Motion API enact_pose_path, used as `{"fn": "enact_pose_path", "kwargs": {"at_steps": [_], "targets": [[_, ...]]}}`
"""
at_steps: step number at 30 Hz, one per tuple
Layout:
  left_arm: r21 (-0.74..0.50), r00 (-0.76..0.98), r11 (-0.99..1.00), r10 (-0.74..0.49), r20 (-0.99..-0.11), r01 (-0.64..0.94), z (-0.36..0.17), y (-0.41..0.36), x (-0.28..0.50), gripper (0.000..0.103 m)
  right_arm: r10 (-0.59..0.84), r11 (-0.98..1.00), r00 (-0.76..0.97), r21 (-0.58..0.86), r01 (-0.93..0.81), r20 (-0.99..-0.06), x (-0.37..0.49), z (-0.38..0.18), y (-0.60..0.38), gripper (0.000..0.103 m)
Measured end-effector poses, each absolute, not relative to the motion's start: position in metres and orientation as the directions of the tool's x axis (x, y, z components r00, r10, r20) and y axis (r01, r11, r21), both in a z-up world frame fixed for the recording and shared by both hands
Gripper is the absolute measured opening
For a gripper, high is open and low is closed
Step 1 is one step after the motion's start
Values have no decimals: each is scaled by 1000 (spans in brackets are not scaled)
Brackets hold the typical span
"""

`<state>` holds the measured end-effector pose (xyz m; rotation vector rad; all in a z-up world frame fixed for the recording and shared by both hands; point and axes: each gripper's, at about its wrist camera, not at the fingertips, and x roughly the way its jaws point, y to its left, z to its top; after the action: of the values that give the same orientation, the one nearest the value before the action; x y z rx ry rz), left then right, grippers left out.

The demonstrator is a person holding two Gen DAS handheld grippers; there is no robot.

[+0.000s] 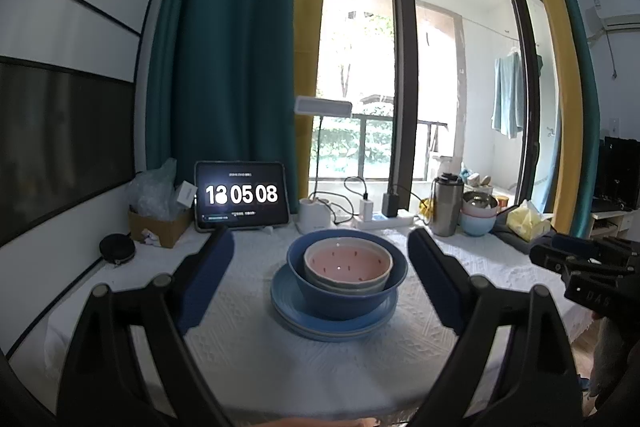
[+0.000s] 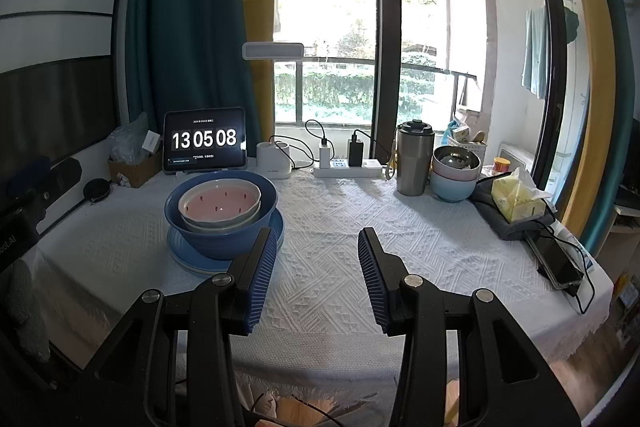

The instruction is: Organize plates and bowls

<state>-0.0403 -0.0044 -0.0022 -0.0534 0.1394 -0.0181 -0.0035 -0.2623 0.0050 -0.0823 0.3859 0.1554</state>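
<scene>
We see the main stack already built on the white tablecloth (image 2: 328,227): a blue plate (image 1: 298,311) lies at the bottom, a big blue bowl (image 1: 340,301) stands on it, and a pink bowl (image 1: 347,263) with small dark marks sits nested inside, seemingly with a pale bowl under it. We judge this part as finished. Our left gripper (image 1: 320,267) is spread wide and holds nothing, with the stack between and beyond its fingers. Our right gripper (image 2: 318,259) stands about half open over bare cloth just beside the stack, also empty. What may be left is the second small pile at the far right, a pink and a pale blue bowl (image 2: 452,187) beside the steel tumbler (image 2: 414,159); whether these belong to the task we cannot tell.
</scene>
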Motion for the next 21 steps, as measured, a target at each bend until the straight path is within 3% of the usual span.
{"fn": "enact_pose_path", "kwargs": {"at_steps": [21], "targets": [[-51, 987, 998, -30, -160, 22, -8, -9, -39, 90, 135, 985, 914, -50, -166, -382, -3, 5, -262, 45]]}}
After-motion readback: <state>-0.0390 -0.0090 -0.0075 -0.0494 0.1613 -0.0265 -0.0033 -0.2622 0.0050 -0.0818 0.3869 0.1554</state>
